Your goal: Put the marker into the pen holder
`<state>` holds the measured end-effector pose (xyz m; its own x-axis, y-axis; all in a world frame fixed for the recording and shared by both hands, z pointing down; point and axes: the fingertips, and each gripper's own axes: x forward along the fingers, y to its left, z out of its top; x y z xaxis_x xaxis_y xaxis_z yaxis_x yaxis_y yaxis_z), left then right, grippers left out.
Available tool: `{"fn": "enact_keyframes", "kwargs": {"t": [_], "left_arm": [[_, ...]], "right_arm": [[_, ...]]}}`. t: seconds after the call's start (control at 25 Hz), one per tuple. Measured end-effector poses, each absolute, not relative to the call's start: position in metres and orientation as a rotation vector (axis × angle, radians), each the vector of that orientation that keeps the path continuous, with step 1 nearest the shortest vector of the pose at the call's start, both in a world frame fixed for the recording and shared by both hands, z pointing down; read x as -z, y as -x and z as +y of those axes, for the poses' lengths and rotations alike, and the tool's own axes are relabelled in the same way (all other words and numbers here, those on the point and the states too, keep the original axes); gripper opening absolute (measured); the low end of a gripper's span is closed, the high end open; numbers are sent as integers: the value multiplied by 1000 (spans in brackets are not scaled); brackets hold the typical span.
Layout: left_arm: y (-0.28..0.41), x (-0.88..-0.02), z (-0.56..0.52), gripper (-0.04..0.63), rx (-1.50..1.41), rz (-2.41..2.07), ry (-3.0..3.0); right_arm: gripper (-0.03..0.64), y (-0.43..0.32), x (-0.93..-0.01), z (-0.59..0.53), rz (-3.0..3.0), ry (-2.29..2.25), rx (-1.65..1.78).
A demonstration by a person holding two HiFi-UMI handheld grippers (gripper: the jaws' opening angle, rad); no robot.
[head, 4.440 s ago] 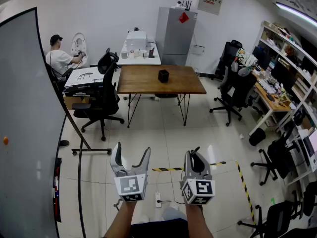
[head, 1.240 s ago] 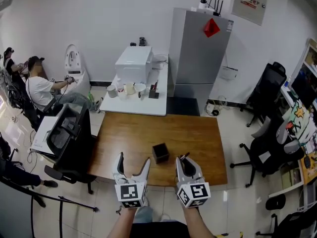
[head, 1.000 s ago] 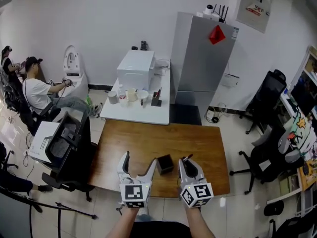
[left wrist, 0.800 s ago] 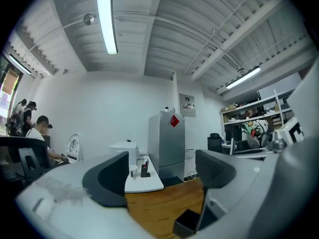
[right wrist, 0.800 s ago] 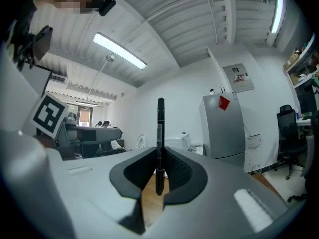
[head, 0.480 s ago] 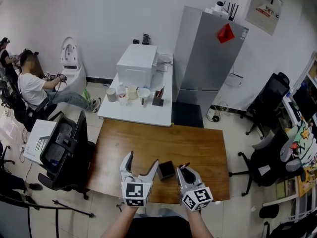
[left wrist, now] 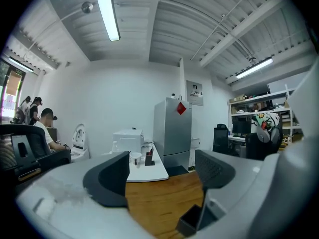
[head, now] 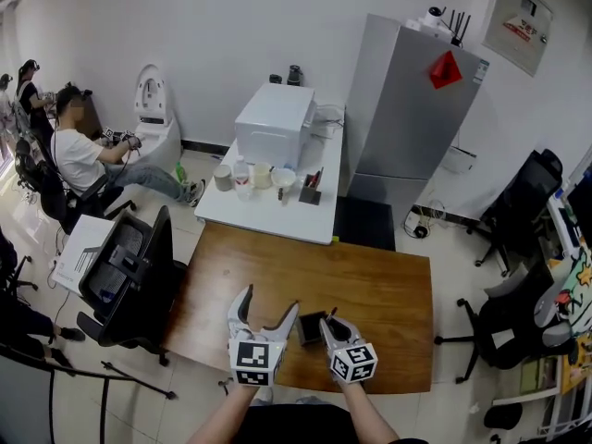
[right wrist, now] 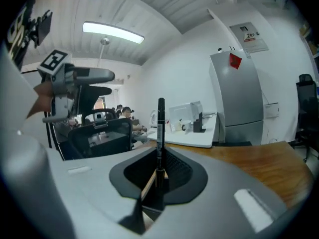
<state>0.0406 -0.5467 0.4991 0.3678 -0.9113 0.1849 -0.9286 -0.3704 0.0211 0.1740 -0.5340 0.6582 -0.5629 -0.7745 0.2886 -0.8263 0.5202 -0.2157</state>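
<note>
The black square pen holder point(head: 310, 326) stands near the front edge of the brown wooden table point(head: 370, 285). My right gripper point(head: 331, 321) is just right of the holder, shut on a black marker point(right wrist: 160, 128) that stands upright between its jaws. In the head view only the marker's tip point(head: 333, 312) shows. My left gripper point(head: 268, 303) is just left of the holder, open and holding nothing. The left gripper view shows the holder point(left wrist: 190, 221) low beside the right jaw. The right gripper view shows the left gripper point(right wrist: 75, 81) at upper left.
A black office chair point(head: 129, 271) stands at the table's left end. Behind the table is a white table point(head: 268, 202) with cups and a white box point(head: 276, 123), beside a grey cabinet point(head: 412, 109). A person point(head: 79, 151) sits at far left. Another chair point(head: 518, 317) is on the right.
The view has closed in on the wooden table. Both grippers now hang over its front edge, and the right gripper with the marker has drawn in next to the pen holder.
</note>
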Motion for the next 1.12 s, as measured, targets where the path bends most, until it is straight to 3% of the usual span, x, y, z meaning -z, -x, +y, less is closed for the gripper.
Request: {"fn": "enact_keyframes", "kwargs": {"t": [0.28, 0.76, 0.96, 1.12], "left_arm": [[-44, -508, -548, 417, -265, -1697, -2480], [-45, -514, -549, 417, -276, -1686, -2471], [-48, -516, -547, 417, -266, -1664, -2477], [-41, -507, -550, 417, -235, -1676, -2472]], "right_arm": [[49, -161, -718, -550, -2467, -1282, -514], [49, -162, -743, -555, -2334, -1249, -520], [161, -165, -718, -551, -2367, -1307, -518], [167, -170, -639, -554, -2516, -1440, -455]]}}
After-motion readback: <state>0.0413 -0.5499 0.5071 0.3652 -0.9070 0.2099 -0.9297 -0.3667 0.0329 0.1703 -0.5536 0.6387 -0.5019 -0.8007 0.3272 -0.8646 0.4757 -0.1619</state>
